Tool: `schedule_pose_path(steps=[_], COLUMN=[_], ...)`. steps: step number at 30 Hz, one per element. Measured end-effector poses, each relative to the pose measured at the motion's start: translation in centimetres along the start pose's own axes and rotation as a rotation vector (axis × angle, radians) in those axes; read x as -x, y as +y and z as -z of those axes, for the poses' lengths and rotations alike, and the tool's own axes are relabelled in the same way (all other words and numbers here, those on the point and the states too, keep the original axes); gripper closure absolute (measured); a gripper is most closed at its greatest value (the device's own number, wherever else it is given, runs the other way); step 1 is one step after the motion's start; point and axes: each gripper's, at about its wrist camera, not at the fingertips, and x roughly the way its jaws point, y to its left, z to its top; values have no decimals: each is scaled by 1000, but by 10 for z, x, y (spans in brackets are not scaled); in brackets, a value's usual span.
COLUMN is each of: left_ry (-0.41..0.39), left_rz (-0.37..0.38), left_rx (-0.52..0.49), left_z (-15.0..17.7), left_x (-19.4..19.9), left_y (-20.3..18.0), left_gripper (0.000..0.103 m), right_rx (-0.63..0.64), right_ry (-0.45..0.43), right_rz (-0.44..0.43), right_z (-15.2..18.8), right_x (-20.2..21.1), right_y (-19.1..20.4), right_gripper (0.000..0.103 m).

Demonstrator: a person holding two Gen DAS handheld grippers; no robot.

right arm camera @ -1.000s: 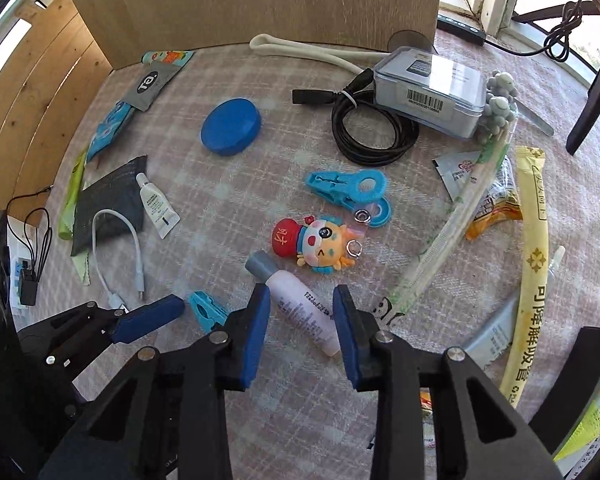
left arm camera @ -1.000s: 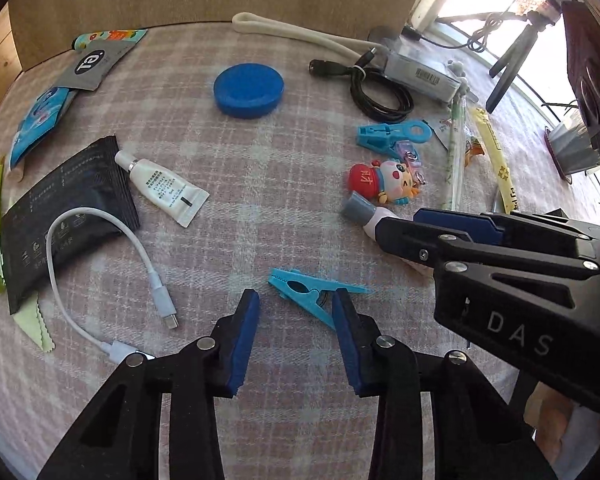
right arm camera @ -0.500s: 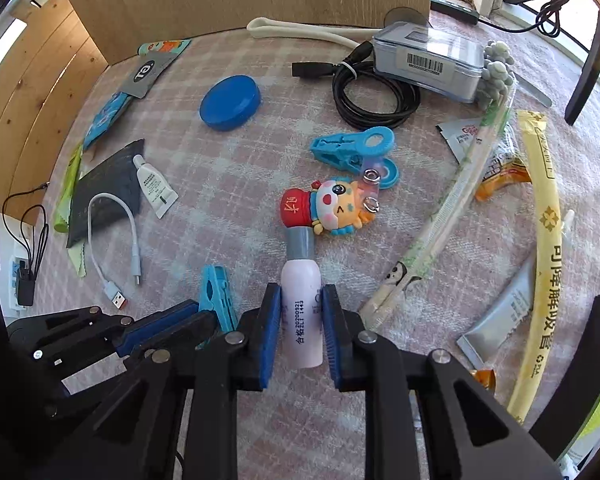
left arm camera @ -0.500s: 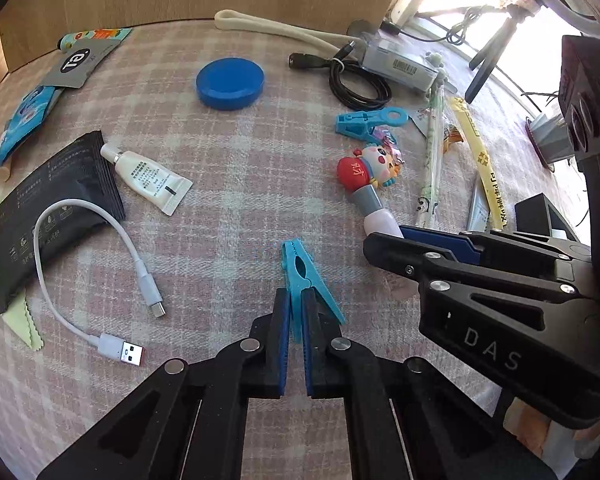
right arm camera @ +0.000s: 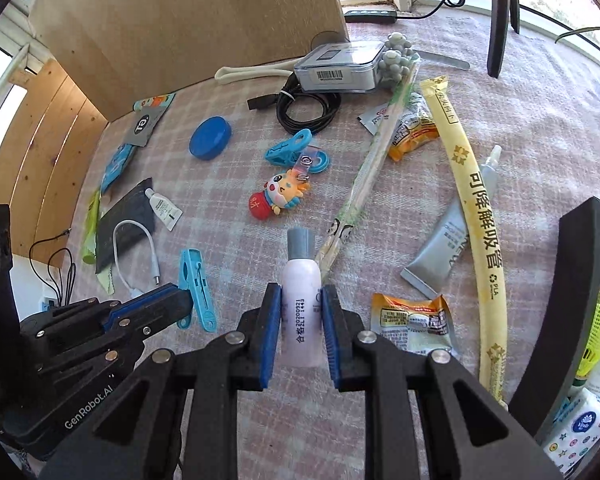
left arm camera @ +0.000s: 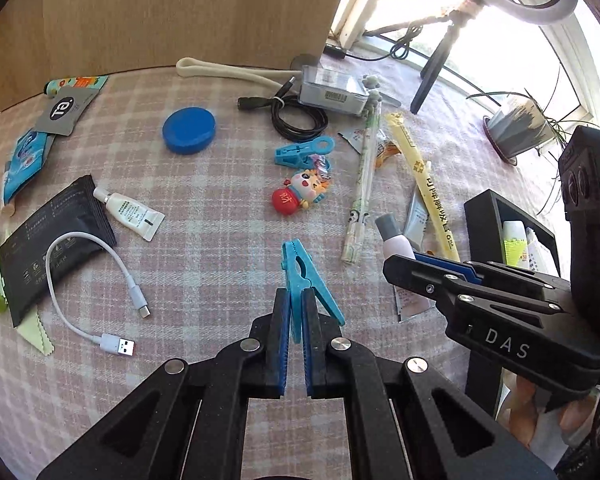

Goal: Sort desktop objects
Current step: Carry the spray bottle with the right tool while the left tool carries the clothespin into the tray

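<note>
So both claws are loaded right now. The left claw [left arm camera: 296, 320] is pinched on the light blue clothespin [left arm camera: 300, 272], gripping one of its handle legs while the toothed end sticks out forward over the plaid counter [left arm camera: 220, 208]. The right claw [right arm camera: 300, 312] is squeezed around the small white bottle [right arm camera: 302, 304] with the grey cap, holding it by the body, cap pointing away from the camera (there's a date code printed down its side).

Everything else lies spread over the counter: a blue round lid [left arm camera: 189, 130] toward the back, a second blue clip [left arm camera: 304, 151] with a ring end just beside the little cartoon figure keychain [left arm camera: 300, 194], a coiled black cable [left arm camera: 298, 118] touching a grey box [left arm camera: 334, 90], and a white USB cable [left arm camera: 96, 280] draped partly over a black pouch [left arm camera: 44, 248] on the left. A small white tube [left arm camera: 132, 216] sits right next to that pouch. On the right there's a long yellow straw packet [right arm camera: 474, 208], a grey tube [right arm camera: 448, 232] tucked partly under it, and a black organizer box [right arm camera: 576, 288] at the edge with stuff in it already
</note>
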Motion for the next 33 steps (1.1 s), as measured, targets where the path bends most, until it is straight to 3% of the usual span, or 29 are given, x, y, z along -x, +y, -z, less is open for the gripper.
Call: schedule_pose_path(steps=[10,21,33], left_ry=[4,74,102], left_rz=[85,204,243], left_rx=[-233,-468,-610], left_z=[-4,35,68], left_x=[4,2,4], left_y=[-117,-240,-307], left_gripper=[98,98,98], right_rx=[-121,-326,-478], right_ry=[-117,-240,-293], right_rz=[64,187,269], right_z=[44,117,164], right_x=[79,160,200], right_y=[-65,-153,-212], right_gripper=[83,83,83])
